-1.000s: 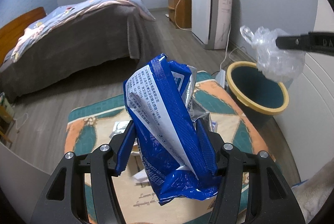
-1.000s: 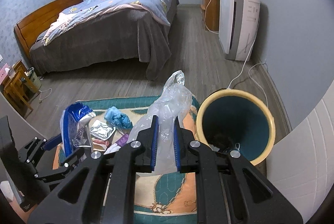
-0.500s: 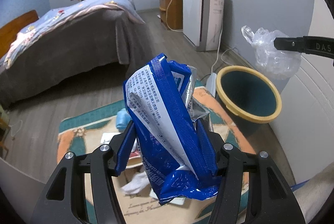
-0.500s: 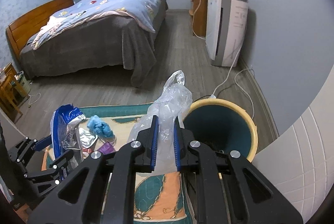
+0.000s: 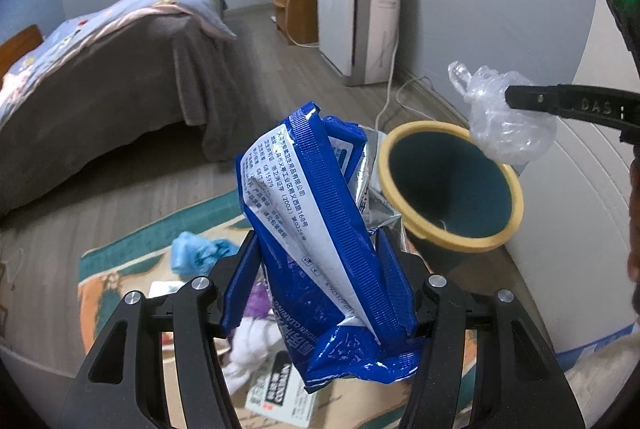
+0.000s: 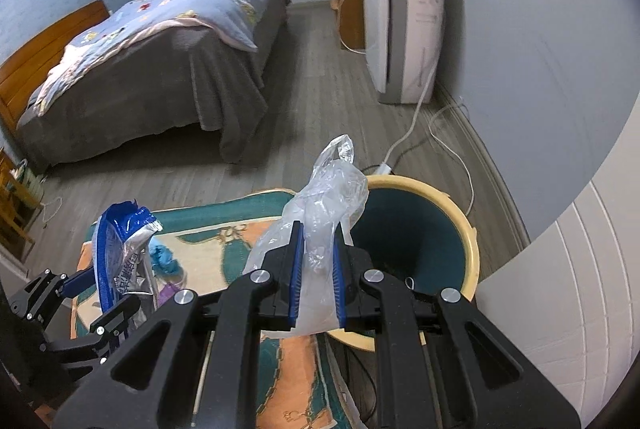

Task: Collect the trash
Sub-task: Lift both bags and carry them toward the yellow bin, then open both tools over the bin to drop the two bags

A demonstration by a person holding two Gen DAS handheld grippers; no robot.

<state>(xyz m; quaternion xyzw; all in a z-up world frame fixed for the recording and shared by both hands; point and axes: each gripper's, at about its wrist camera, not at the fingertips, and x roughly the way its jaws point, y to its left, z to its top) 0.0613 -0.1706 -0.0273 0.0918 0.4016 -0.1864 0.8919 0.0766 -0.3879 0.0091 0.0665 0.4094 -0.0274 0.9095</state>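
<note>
Right gripper (image 6: 316,265) pinching plastic bag (image 6: 328,197), bin (image 6: 472,249) just right of jaws; left gripper (image 5: 316,281) clamps blue wrapper (image 5: 320,213), farther.

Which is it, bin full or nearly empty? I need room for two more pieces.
Nearly empty. The right wrist view looks down inside the bin: bare teal walls, only a few dark scraps at the bottom.

Bed (image 6: 160,61), white appliance (image 6: 404,33) by wall, patterned rug (image 6: 224,241)

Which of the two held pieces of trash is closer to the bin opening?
The clear plastic bag in the right tongs; it overlaps the bin rim. The blue wrapper hangs over the rug.
</note>
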